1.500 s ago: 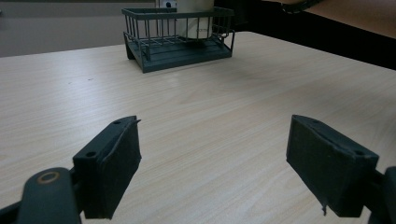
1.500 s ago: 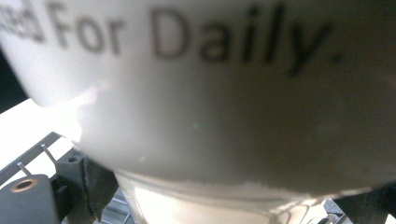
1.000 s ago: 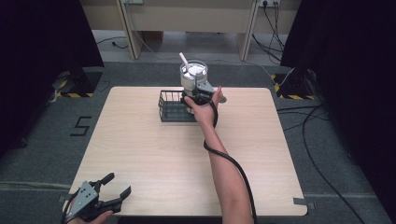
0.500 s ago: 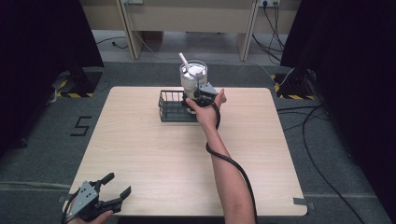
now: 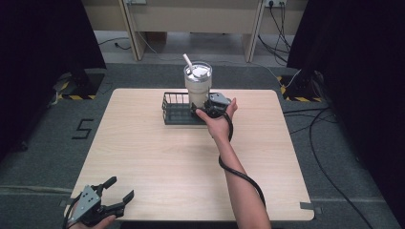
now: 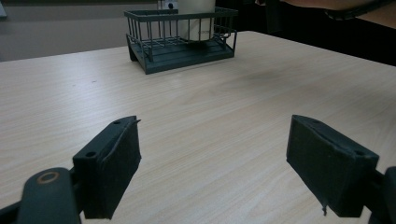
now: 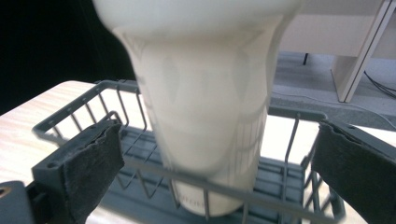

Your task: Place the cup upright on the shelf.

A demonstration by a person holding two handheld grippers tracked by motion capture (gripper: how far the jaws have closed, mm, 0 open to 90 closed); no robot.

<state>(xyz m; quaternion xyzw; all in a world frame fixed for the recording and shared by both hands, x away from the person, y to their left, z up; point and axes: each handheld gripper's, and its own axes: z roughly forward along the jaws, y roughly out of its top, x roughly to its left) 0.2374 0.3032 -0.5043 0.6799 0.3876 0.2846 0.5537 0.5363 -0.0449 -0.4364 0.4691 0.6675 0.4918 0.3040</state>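
Left hand-held gripper sits at the near left corner of the counter, held in a hand at the bottom edge of the high view, its jaws spread wide and holding nothing; in the left gripper view the two black pads frame bare pale wood, with the wire basket well away at the far side. Farther up the counter, the person's right forearm stretches forward from the bottom edge, a black cable looping along it to the right hand-held gripper, which sits at the near right side of the basket. Its jaws are also released: in the right gripper view the two pads stand wide apart, one to each side of the cup, and neither pad touches it. That cup is a tall pale tumbler standing upright inside the dark wire basket, toward its right end, its narrower base resting on the basket's slatted floor and its upper part rising well above the rim. A lid with a white straw tops it, the straw leaning left. Beyond the counter lie grey carpet, cables and the legs of a light wooden desk.
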